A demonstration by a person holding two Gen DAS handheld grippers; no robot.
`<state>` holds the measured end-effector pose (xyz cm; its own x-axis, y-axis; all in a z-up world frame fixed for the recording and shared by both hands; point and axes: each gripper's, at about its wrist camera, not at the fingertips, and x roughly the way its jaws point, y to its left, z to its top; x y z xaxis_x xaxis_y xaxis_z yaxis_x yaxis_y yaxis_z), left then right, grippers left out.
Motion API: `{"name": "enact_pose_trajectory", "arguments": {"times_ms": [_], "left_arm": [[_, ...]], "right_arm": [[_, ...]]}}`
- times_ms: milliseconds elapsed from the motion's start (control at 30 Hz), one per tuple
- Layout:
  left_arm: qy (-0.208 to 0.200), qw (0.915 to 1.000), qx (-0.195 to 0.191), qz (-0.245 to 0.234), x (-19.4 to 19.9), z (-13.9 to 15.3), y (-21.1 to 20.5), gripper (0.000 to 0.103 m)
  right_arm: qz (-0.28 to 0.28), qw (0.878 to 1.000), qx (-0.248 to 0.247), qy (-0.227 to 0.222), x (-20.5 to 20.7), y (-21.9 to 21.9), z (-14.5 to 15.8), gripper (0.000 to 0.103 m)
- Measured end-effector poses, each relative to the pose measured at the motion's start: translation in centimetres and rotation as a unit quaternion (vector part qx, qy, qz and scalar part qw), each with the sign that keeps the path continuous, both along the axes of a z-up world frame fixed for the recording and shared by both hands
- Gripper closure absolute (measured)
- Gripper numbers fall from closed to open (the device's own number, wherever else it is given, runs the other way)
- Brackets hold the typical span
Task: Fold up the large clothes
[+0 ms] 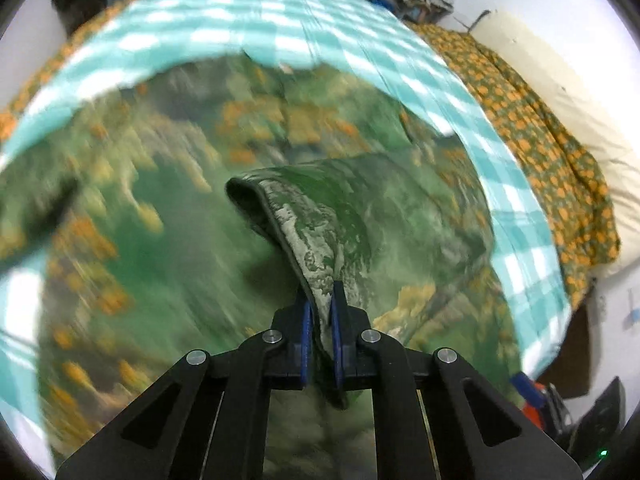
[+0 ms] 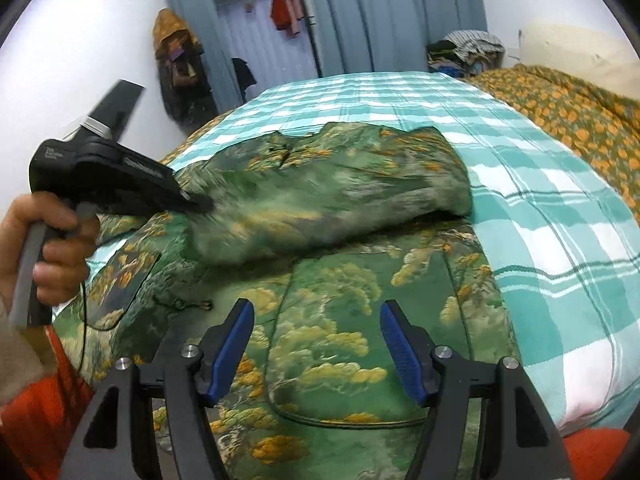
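Observation:
A large green garment (image 2: 328,288) with a yellow and orange tree print lies on the teal checked bedcover (image 2: 560,216). Its far part (image 2: 328,184) is folded over and lifted, blurred by motion. My left gripper (image 1: 319,304) is shut on a fold of the garment (image 1: 304,232) and holds it above the rest of the cloth. In the right wrist view the left gripper's black body (image 2: 104,176) shows at the left, held by a hand (image 2: 48,248). My right gripper (image 2: 316,344) is open and empty, just above the near part of the garment.
An orange-flowered quilt (image 2: 576,120) and a cream pillow (image 2: 576,48) lie at the right of the bed. A pile of clothes (image 2: 464,50) sits at the far corner. Grey curtains (image 2: 380,12) and hanging clothes (image 2: 176,64) are behind. Orange fabric (image 2: 44,412) is at the near left.

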<state>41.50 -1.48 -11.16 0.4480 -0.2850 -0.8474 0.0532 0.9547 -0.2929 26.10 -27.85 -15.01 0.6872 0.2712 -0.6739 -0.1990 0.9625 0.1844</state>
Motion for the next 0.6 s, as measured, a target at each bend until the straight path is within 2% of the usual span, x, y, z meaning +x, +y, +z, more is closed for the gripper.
{"name": "enact_pose_trajectory", "arguments": {"times_ms": [133, 200, 333, 433, 533, 600], "left_arm": [[-0.017, 0.9995, 0.025, 0.009, 2.9, -0.5, 2.0, 0.096], [-0.022, 0.9989, 0.040, 0.015, 4.5, -1.4, 2.6, 0.096], [-0.020, 0.9984, 0.035, 0.040, 6.2, -3.0, 4.2, 0.095], [-0.017, 0.9979, 0.033, 0.054, 6.8, -4.0, 5.2, 0.095], [-0.013, 0.9975, 0.034, 0.060, 7.2, -5.5, 6.0, 0.094], [-0.008, 0.9974, 0.033, 0.063, 7.3, -6.2, 6.3, 0.094]], "right_arm": [[-0.013, 1.000, 0.006, 0.004, 2.7, -1.6, 0.6, 0.036], [-0.022, 1.000, 0.007, 0.007, 5.9, -2.9, 1.3, 0.036], [-0.036, 0.999, -0.006, 0.026, 12.9, -4.9, 1.8, 0.037], [-0.037, 0.998, -0.011, 0.045, 17.7, -5.7, 1.3, 0.044], [-0.016, 0.998, -0.022, 0.048, 20.7, -5.5, 0.2, 0.044], [-0.004, 0.998, -0.029, 0.054, 22.1, -5.0, -0.9, 0.048]]}}
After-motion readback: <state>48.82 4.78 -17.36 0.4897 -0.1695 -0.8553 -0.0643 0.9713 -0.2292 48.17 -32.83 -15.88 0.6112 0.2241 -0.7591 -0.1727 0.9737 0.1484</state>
